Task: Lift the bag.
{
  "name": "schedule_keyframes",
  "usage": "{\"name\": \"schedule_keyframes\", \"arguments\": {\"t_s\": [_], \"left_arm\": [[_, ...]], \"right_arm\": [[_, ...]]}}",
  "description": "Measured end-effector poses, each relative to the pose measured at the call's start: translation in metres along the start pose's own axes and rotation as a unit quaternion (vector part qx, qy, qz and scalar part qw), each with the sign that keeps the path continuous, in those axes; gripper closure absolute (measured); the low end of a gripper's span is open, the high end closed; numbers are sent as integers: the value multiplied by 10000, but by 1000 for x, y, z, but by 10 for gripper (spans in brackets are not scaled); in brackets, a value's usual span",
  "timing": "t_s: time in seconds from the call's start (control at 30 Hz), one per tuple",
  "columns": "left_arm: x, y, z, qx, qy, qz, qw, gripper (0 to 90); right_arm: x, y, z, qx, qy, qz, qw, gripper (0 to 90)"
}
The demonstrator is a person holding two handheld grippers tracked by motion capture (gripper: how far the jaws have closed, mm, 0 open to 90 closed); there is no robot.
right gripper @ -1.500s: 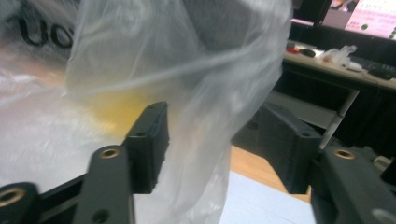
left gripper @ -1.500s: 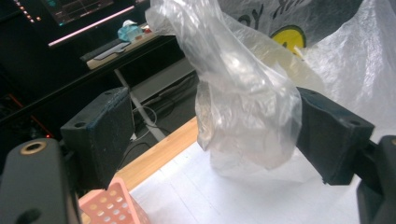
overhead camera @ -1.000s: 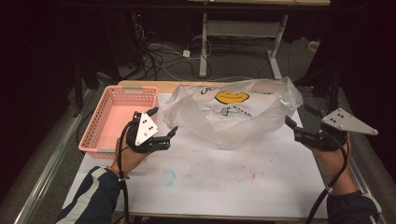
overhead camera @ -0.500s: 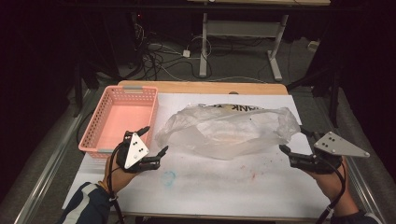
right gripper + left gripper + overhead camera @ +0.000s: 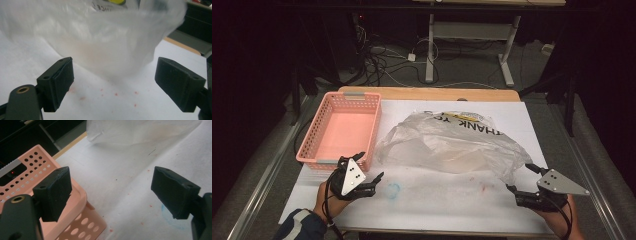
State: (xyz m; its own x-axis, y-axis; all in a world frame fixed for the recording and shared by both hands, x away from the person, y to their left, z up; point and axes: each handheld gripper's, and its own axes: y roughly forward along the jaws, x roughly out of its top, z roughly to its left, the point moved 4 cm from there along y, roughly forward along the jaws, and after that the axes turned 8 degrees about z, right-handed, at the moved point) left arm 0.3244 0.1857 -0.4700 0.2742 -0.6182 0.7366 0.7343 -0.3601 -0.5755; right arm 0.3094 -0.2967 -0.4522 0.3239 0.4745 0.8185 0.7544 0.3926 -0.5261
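Both jaws stand wide, empty; right gripper (image 5: 518,186) has just been opening. Plastic bag (image 5: 452,142) lies mid-frame, apparently released. Next: left gripper (image 5: 377,181) re-grasps its near edge.

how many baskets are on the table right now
1. The pink basket sits at the table's left edge, beside the clear plastic bag. Nothing seems to hide another one.

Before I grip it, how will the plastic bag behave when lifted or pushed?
The bag lies crumpled and see-through on the table, so it is probably thin, floppy and very light. It would likely sag and change shape when lifted. A push would probably wrinkle it rather than slide it whole.
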Motion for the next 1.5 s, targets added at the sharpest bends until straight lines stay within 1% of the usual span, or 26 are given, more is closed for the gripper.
{"name": "schedule_keyframes", "arguments": {"t_s": [0.07, 0.17, 0.2, 0.33, 0.37, 0.47, 0.57, 0.67, 0.73, 0.8, 0.9, 1.0, 1.13, 1.33, 1.5], "left_arm": [[-1, 0, -1, -2, -7, 24, 10000, 167], [-1, 0, -2, -13, -6, 29, 10000, 167], [-1, -1, -2, 2, -6, 16, 10000, 167], [0, 0, -1, -20, -75, -11, 10000, 167], [0, 0, -1, -54, -86, -12, 9999, 167], [0, 1, -1, -58, -51, -12, 10000, 167], [0, 0, -1, -70, -78, -13, 9999, 167], [-1, -1, -1, -86, -90, -2, 9999, 167], [-1, -3, -2, -89, -113, -35, 9999, 167], [0, -3, -2, -84, -96, -46, 9999, 167], [0, -2, -2, -104, -89, -30, 9999, 167], [0, 0, -2, -133, -105, -12, 9999, 167], [2, 2, -3, -153, -74, 12, 9999, 167], [3, 1, -3, -153, -101, -12, 9998, 167], [4, 1, -4, -148, -78, 5, 9999, 167]], "right_arm": [[-3, 3, 1, 66, -17, 63, 10000, 161], [-4, 7, 4, 54, -110, 95, 9999, 163], [-4, 7, 4, 71, -87, 112, 9999, 163], [-3, 7, 5, 93, -122, 50, 9999, 164], [-3, 7, 6, 88, -120, 54, 9999, 163], [-3, 7, 6, 96, -152, 55, 9998, 164], [-3, 8, 8, 131, -153, 91, 9998, 163], [-2, 6, 10, 122, -192, 54, 9997, 164], [-2, 6, 11, 140, -203, 73, 9997, 164], [-2, 5, 12, 135, -218, 77, 9996, 164], [-1, 5, 12, 142, -224, 38, 9996, 165], [-2, 6, 11, 166, -214, 77, 9996, 164], [-3, 7, 10, 180, -186, 79, 9996, 163], [-3, 6, 11, 184, -178, 68, 9996, 163], [-3, 6, 9, 160, -156, 39, 9997, 164]]}}
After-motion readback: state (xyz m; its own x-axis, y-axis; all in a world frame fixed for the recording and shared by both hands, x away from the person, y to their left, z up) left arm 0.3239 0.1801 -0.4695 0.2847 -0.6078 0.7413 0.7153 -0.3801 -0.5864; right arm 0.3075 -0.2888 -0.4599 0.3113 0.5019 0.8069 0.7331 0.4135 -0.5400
